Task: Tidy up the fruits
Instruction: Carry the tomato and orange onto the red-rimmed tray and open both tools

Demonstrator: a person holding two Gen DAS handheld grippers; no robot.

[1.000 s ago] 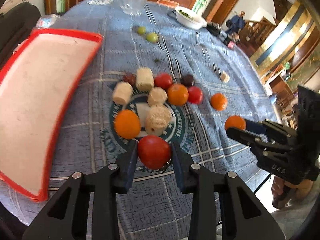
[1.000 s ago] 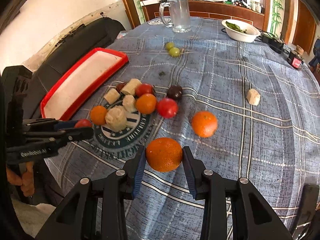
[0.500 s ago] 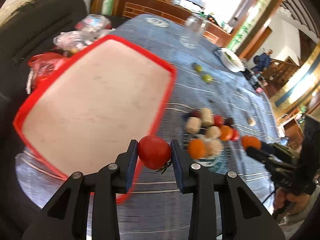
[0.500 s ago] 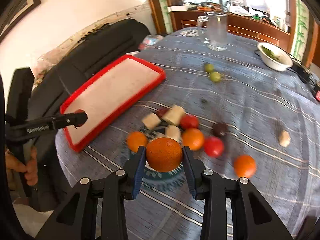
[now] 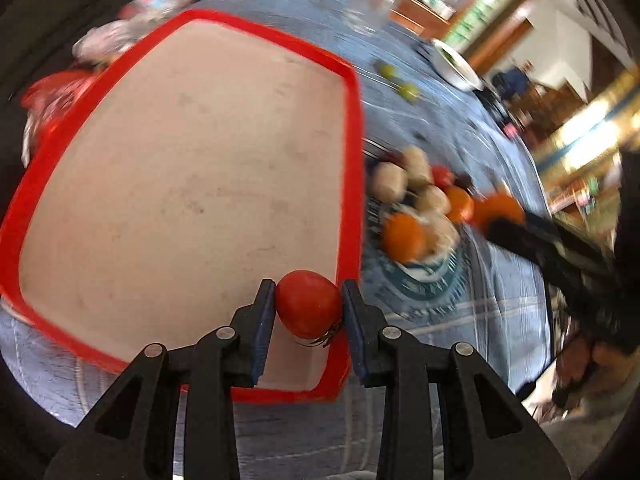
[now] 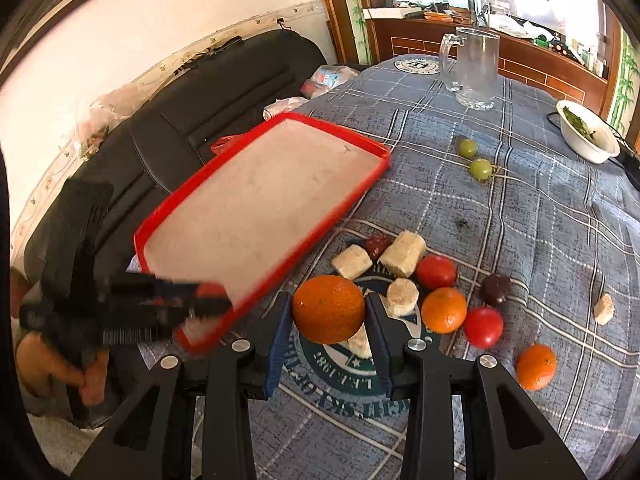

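My left gripper (image 5: 308, 306) is shut on a red tomato (image 5: 309, 303), held above the near right corner of the red-rimmed tray (image 5: 352, 128). In the right wrist view my right gripper (image 6: 328, 312) is shut on an orange (image 6: 329, 308), hanging over the fruit pile just right of the tray (image 6: 352, 196). The pile holds oranges (image 6: 444, 309), tomatoes (image 6: 436, 271) and pale banana chunks (image 6: 402, 258) on the blue checked cloth (image 6: 540, 220). The left gripper (image 6: 208, 304) shows blurred at the tray's near end. The tray's pale floor is bare.
Two green fruits (image 6: 480, 169), a glass mug (image 6: 476, 68) and a white bowl (image 6: 588, 136) stand farther back. A dark fruit (image 6: 495, 289), a lone orange (image 6: 536, 366) and a banana piece (image 6: 603, 309) lie right of the pile. A black sofa (image 6: 200, 92) flanks the table's left.
Both grippers have swung left with their fruits. The left one went from over the cloth near the pile to over the tray's corner; the right one from the bare cloth to over the pile.
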